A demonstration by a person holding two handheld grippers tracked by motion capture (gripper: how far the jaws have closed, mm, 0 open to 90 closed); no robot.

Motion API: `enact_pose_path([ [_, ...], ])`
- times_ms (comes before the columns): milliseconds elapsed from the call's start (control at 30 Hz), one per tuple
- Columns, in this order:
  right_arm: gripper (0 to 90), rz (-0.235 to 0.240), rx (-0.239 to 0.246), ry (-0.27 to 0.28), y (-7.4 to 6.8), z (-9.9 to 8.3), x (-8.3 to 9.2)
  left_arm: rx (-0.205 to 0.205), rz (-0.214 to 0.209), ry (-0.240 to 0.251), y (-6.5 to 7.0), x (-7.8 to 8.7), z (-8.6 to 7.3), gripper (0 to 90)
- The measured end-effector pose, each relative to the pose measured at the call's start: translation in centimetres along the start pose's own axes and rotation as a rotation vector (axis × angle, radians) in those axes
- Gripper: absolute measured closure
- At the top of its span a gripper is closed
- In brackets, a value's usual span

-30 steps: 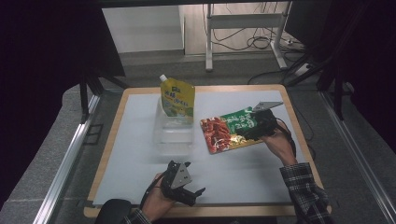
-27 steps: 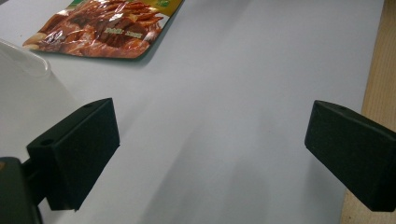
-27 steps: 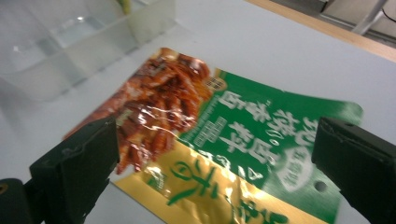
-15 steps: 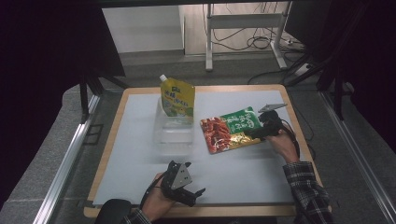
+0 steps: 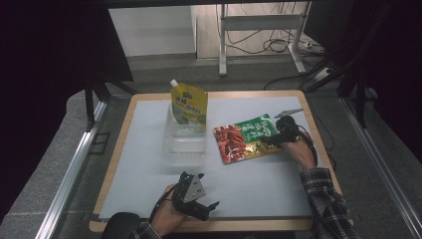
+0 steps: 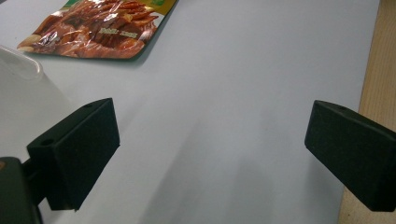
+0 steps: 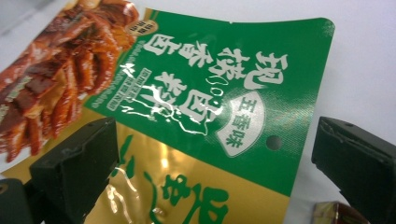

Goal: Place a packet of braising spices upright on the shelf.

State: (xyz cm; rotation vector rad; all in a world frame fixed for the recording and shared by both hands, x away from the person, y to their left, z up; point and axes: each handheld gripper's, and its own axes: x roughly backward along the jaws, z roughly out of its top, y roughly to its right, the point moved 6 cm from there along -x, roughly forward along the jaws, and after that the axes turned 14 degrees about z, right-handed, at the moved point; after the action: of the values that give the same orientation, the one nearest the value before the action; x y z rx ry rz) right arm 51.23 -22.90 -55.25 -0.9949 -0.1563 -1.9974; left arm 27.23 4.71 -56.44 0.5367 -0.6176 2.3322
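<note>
One snack pouch, green, gold and red, lying flat on the white table, right of centre, just beside a clear plastic container. At its right-hand green end: the right gripper, low over the pouch edge, jaws spread wide to either side of the green and gold print, nothing pinched between them. In the right gripper view, pouch close under the jaws, its punched hang-hole near the right jaw, shiny foil catching light; a small wrapped bit at the bottom right corner, too cut off to identify.

Well apart from the pouch, at the near edge of the table: the left gripper, held in a hand, jaws also spread wide and empty, bare table surface between them. In the left gripper view, red end of the pouch far ahead at upper left, corner of the clear container at the left.

Counted: one snack pouch, one clear container, one yellow spouted pouch standing upright at the far side of the container, two grippers.
</note>
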Motion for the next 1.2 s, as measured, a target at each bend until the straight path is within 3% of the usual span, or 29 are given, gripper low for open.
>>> enact_pose_path([
  [400, 1.0, -0.016, -0.063, -0.052, 0.6, 0.0, -0.8, -0.009, -0.001, -0.002, 0.0, 0.1, 0.0, 2.8],
  [567, 1.0, 0.024, -0.087, -0.058, 0.3, -0.1, -1.3, -0.015, -0.001, -0.003, 0.0, 0.1, 0.0, 2.8],
  [900, 1.9, 0.095, -0.084, 0.002, -0.6, 0.7, -0.7, -0.017, -0.003, -0.003, 0.1, 0.0, 0.0, 2.8],
  [1067, 3.8, 0.122, -0.081, -0.005, -1.3, 0.8, -0.8, -0.023, -0.004, -0.006, 0.2, 0.0, 0.0, 2.8],
  [1200, 3.5, 0.15, -0.143, 0.01, -1.5, 0.9, -0.9, -0.027, -0.004, -0.005, 0.2, 0.0, 0.0, 2.9],
])
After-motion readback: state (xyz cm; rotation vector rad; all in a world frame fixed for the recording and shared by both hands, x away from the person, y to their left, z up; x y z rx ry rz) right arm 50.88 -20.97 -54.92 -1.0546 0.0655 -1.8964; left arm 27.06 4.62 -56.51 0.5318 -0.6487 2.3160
